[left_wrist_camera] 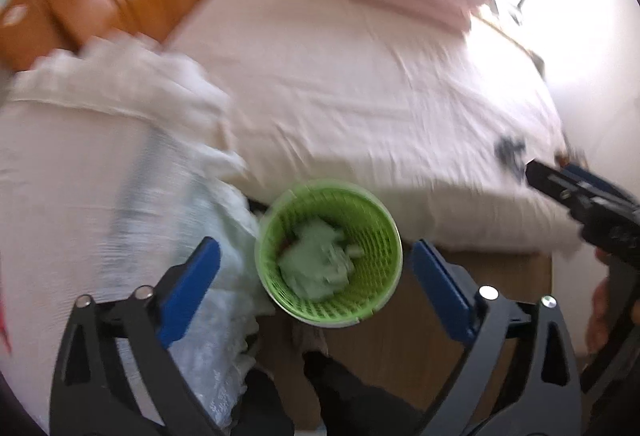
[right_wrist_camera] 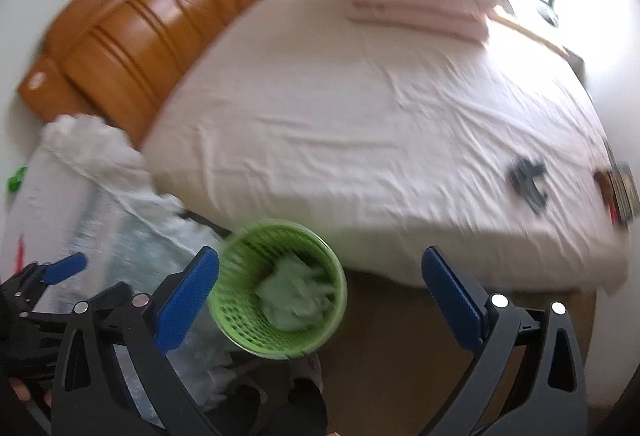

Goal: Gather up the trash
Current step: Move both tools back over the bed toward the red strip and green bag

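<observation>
A green slatted waste basket [left_wrist_camera: 372, 220] stands on the wooden floor at the bed's side, holding crumpled pale paper [left_wrist_camera: 320, 264]. My left gripper [left_wrist_camera: 316, 248] hangs open right above it, with nothing between its blue pads. In the right wrist view the same basket [right_wrist_camera: 240, 276] sits lower left with the paper [right_wrist_camera: 296, 296] inside. My right gripper [right_wrist_camera: 320, 256] is open and empty, above and to the right of the basket. A small dark item [right_wrist_camera: 528, 180] lies on the bed near its right corner, also visible in the left wrist view as a dark item [left_wrist_camera: 510, 152].
A bed with a pale pink sheet [right_wrist_camera: 340, 108] fills the middle, with an orange headboard [right_wrist_camera: 140, 28] and a folded quilt [right_wrist_camera: 416, 4] at the back. White plastic bags [right_wrist_camera: 132, 220] pile up left of the basket. A person's dark foot [left_wrist_camera: 344, 388] stands on the floor below.
</observation>
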